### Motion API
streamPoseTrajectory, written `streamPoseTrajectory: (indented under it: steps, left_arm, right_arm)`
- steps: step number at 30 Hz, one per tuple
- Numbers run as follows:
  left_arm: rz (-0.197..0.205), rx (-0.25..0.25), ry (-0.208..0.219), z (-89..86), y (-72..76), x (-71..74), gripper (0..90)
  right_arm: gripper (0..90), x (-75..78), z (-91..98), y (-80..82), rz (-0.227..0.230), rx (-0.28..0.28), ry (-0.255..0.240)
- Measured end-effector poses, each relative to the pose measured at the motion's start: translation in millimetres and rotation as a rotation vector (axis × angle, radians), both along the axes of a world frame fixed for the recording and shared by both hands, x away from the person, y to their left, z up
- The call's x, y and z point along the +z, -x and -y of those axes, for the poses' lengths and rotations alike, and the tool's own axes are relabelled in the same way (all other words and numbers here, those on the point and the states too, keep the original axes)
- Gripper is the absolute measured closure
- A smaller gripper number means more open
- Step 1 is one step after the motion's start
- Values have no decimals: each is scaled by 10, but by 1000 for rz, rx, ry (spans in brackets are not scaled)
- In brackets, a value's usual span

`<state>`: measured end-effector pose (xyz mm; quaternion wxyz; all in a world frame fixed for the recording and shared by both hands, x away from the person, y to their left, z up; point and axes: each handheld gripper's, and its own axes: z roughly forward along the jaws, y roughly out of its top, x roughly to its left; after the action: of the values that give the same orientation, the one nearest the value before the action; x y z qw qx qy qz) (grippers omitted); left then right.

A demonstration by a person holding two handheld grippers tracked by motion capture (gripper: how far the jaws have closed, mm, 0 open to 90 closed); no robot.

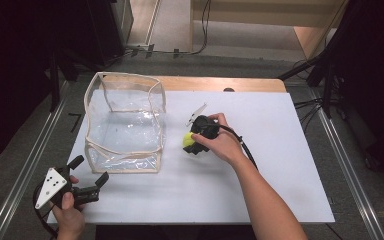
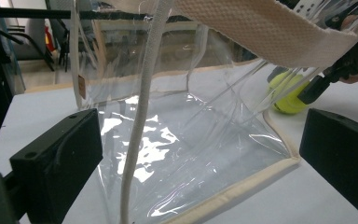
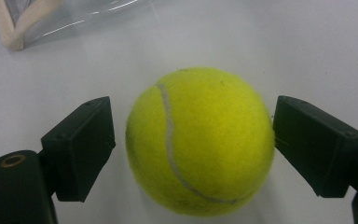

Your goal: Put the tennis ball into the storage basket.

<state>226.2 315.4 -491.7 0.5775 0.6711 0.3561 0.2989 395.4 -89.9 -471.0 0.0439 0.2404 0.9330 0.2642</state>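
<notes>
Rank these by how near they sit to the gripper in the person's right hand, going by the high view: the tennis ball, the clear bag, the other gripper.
1. Tennis ball: between the jaws of the right gripper, mid-table.
2. Clear bag: to the ball's left, standing open.
3. Left gripper: at the table's near left corner, in front of the bag.

Clear bag stood on the left half of the table, tennis ball laid on the table just right of the bag, bracketed by the jaws of the right gripper, left gripper held at the table's near left corner, in front of the bag.
</notes>
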Motion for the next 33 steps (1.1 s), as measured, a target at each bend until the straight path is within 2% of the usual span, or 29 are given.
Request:
streamPoseTrajectory:
  steps: [5, 8, 20, 33]
  left_arm:
    - [0, -1, -1, -1, -1, 0, 0]
    - [-1, -1, -1, -1, -1, 0, 0]
    - [0, 0, -1, -1, 0, 0, 0]
    - [0, 1, 2, -1, 3, 1, 0]
  right_arm:
    - [132, -20, -20, -4, -9, -11, 12]
    - [182, -33, -33, -11, -7, -9, 20]
    - [210, -56, -32, -30, -13, -27, 46]
    - [220, -54, -31, -41, -31, -40, 41]
